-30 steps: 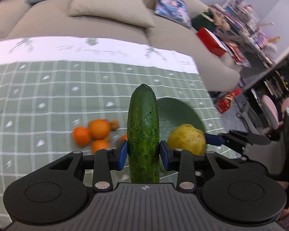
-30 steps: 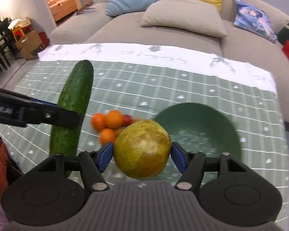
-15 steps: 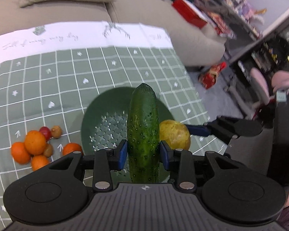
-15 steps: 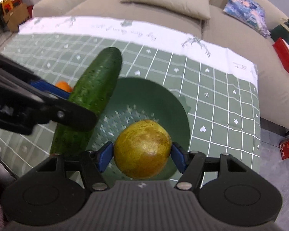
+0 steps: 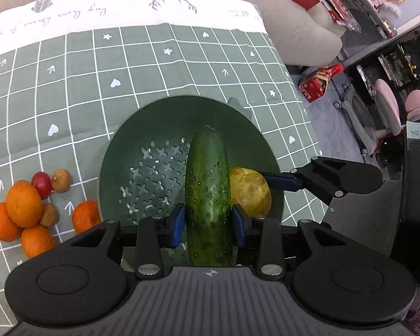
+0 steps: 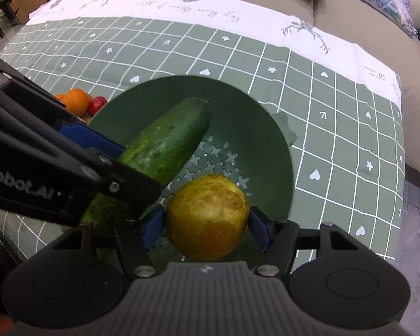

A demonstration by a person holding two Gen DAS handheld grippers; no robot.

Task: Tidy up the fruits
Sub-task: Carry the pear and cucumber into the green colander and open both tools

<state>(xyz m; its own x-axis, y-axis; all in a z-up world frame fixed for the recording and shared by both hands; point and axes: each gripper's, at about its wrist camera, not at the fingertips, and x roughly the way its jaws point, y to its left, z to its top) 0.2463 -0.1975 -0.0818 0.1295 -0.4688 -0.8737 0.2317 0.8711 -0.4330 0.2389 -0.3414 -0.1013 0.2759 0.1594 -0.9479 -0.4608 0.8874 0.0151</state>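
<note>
Cucumber [image 5: 208, 193] clenched in our left claw [image 5: 208, 224] points to twelve o'clock over the green colander [image 5: 117, 151], our right claw [image 6: 207, 224] gripping the pear [image 6: 207, 217] at its three o'clock side.

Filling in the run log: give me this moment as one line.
left claw: shut on cucumber | right claw: shut on yellow fruit | both over green colander | oranges on cloth
</note>
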